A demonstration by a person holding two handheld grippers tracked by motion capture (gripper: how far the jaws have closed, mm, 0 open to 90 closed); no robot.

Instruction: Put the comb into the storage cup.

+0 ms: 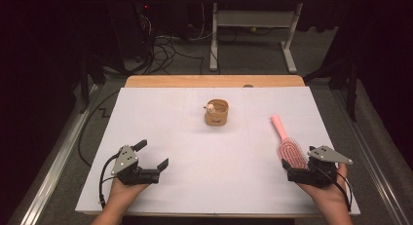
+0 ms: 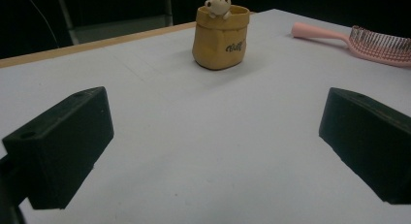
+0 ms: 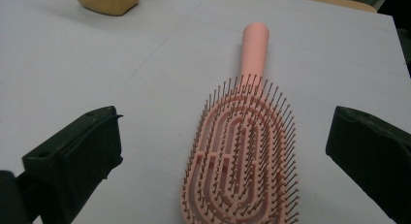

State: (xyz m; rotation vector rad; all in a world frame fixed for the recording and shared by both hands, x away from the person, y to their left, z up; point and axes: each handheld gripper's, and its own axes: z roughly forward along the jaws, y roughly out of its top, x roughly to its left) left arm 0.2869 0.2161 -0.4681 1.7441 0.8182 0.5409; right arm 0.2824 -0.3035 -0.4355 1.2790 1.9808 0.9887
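Hairbrush point(image 3: 245, 156) between open right tongs point(image 3: 223, 151).

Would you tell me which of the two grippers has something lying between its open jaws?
The right gripper: the pink hairbrush lies between its jaws, bristles up. The left gripper frames bare table.

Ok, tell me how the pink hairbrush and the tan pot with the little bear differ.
The hairbrush is long, flat and pink; the pot is short, rounded and tan. The hairbrush lies flat, bristles up, handle pointing away from the person; the pot stands upright with a small bear figure on its rim. The hairbrush sits between the right gripper's open jaws; the pot stands far beyond the left gripper. Both rest untouched on the white table.
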